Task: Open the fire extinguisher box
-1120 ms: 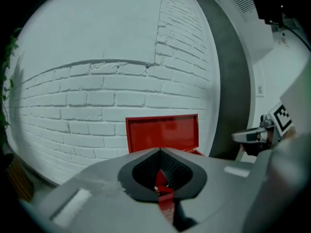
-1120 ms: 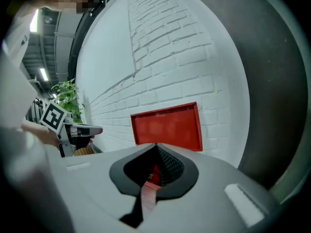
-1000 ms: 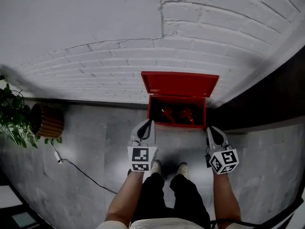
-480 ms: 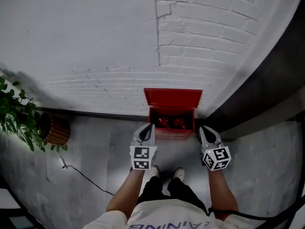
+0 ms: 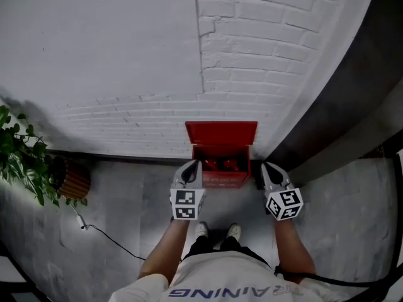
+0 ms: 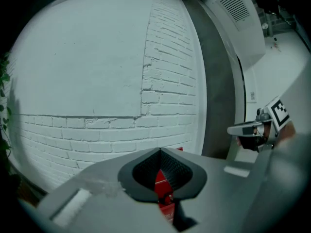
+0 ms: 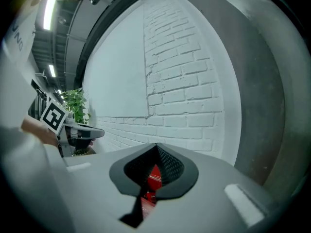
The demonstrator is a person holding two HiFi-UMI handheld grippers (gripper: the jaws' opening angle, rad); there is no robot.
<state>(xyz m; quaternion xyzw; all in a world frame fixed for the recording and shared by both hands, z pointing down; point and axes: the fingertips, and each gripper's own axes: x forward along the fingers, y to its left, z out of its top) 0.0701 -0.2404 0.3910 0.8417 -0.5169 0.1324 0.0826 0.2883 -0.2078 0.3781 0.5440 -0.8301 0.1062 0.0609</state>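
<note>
The red fire extinguisher box (image 5: pixel 220 174) stands on the floor against the white brick wall, its lid (image 5: pixel 221 133) raised and leaning back on the wall. Red extinguishers (image 5: pixel 218 165) lie inside. My left gripper (image 5: pixel 191 167) hovers near the box's front left corner, jaws together, holding nothing. My right gripper (image 5: pixel 267 168) hangs just off the box's right side, also shut and empty. In the left gripper view the closed jaws (image 6: pixel 160 151) frame a sliver of the red box (image 6: pixel 163 184). The right gripper view shows the same past its own closed jaws (image 7: pixel 156 146).
A potted plant (image 5: pixel 22 159) in a ribbed pot (image 5: pixel 74 180) stands at the left by the wall. A thin cable (image 5: pixel 104 236) runs across the grey floor. A dark wall panel (image 5: pixel 343 99) rises at the right. The person's shoes (image 5: pixel 217 231) stand just before the box.
The head view has pulled up and back, so the open box looks smaller and farther. Both grippers stay shut and have drawn slightly closer to the box's sides.
</note>
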